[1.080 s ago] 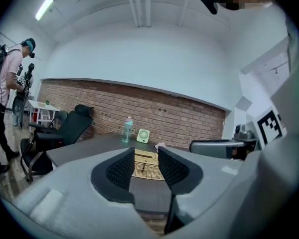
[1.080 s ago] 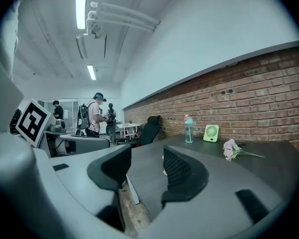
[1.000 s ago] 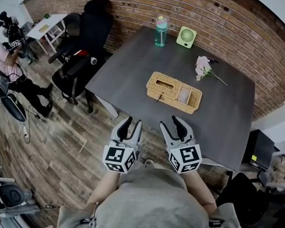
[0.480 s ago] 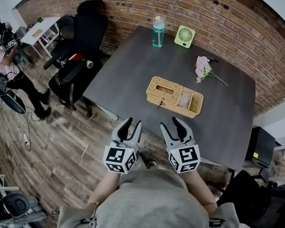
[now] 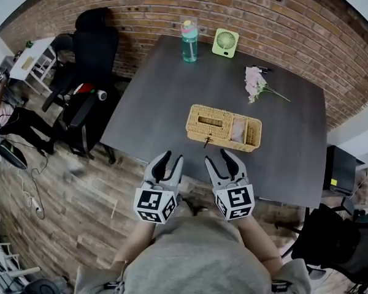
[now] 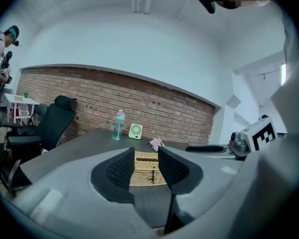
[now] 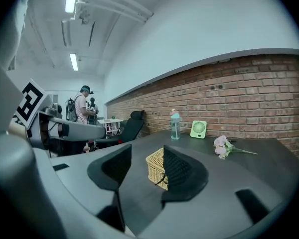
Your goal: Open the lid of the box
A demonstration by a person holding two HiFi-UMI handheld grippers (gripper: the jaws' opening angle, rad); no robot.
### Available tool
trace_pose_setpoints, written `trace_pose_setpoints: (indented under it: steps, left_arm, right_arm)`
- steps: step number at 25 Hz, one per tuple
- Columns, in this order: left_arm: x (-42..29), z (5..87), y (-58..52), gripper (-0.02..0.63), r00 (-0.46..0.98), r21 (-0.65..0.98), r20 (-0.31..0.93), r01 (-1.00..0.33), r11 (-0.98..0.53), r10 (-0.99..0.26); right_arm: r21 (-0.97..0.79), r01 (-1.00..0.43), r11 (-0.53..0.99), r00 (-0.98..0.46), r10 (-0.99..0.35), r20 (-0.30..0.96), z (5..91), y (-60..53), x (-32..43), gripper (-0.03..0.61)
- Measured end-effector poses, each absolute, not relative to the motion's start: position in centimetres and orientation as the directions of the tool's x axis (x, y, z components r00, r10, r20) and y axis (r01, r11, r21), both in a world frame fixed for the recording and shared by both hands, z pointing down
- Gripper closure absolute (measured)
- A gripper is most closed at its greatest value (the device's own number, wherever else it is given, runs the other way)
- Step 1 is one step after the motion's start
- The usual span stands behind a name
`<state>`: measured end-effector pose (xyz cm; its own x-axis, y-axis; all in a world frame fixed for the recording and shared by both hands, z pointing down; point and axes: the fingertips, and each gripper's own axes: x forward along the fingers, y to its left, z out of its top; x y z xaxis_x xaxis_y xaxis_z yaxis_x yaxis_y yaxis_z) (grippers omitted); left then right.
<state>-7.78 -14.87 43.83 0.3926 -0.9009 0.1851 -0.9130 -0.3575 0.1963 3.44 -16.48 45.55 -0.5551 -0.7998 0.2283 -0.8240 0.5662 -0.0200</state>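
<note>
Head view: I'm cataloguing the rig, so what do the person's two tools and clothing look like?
The left tool and right tool match: light grey moulded bodies, each with two curved jaws that have a black ribbed lining, and a white cube printed with black square markers at the rear. No cables show. The person wears a grey top.

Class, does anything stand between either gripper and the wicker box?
Nothing visible. Only bare table lies between the left gripper, the right gripper and the wicker box; the bottle, fan and flowers sit beyond it.
</note>
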Motion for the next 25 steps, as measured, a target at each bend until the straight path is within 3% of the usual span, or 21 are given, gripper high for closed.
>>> trace_pose_setpoints:
  steps: [8, 25]
  left_arm:
    - [-9.2, 45.3, -17.5, 0.465, 0.487, 0.207, 0.209, -0.87, -0.448, -0.848]
    - [-13.1, 48.2, -18.8, 0.466, 0.536, 0.235, 0.255, -0.842, -0.486, -0.805]
  right_arm:
    - [-0.007, -0.884, 0.467, -0.451, -0.85, 0.273, 49.6, -19.0, 2.2, 0.38]
    - [0.027, -0.962, 0.273, -0.239, -0.882, 0.406, 59.4, -24.1, 2.3, 0.422]
